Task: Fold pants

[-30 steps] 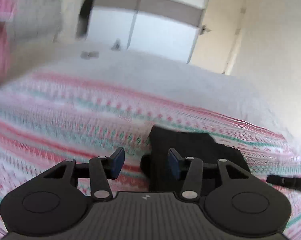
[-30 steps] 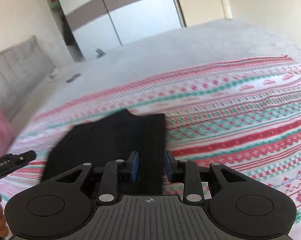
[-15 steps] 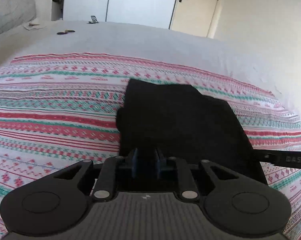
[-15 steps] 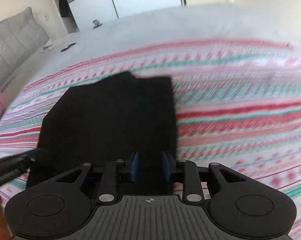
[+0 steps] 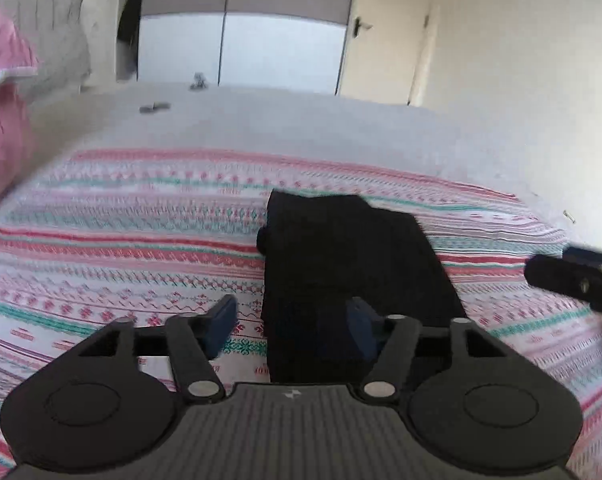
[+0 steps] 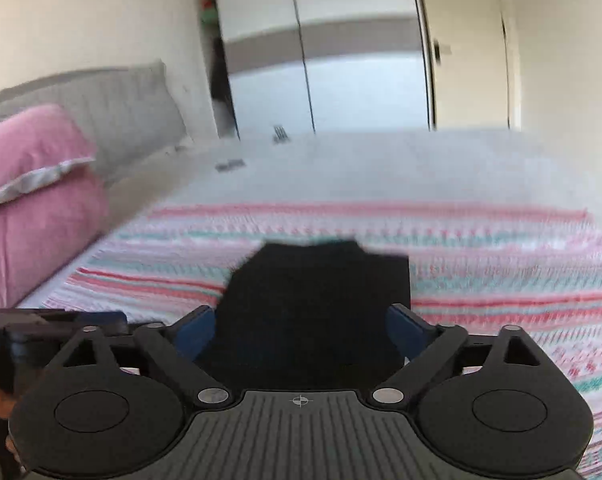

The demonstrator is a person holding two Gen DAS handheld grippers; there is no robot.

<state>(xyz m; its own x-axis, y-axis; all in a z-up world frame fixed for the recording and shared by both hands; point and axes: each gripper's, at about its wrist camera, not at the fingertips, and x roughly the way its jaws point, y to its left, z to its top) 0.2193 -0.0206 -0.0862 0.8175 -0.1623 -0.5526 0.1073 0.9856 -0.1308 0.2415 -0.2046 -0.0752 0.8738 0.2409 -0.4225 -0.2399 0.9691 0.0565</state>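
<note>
The black pants (image 5: 349, 256) lie folded into a compact rectangle on the striped blanket (image 5: 121, 240). In the left wrist view my left gripper (image 5: 291, 326) is open, its jaws spread over the near left edge of the pants, holding nothing. In the right wrist view the pants (image 6: 317, 304) lie straight ahead, and my right gripper (image 6: 299, 330) is open wide, jaws either side of their near edge, empty. The right gripper's tip shows at the right of the left wrist view (image 5: 569, 276).
Pink pillows (image 6: 33, 192) and a grey headboard (image 6: 113, 112) are at the left. The plain grey bed cover (image 5: 301, 128) lies beyond the blanket with small dark items (image 5: 153, 108) on it. A wardrobe (image 5: 241, 40) and a door (image 5: 385, 32) stand behind.
Both grippers were shut on the near edge of the pants half a second ago; both are now open and have drawn back and up, leaving the pants flat on the blanket.
</note>
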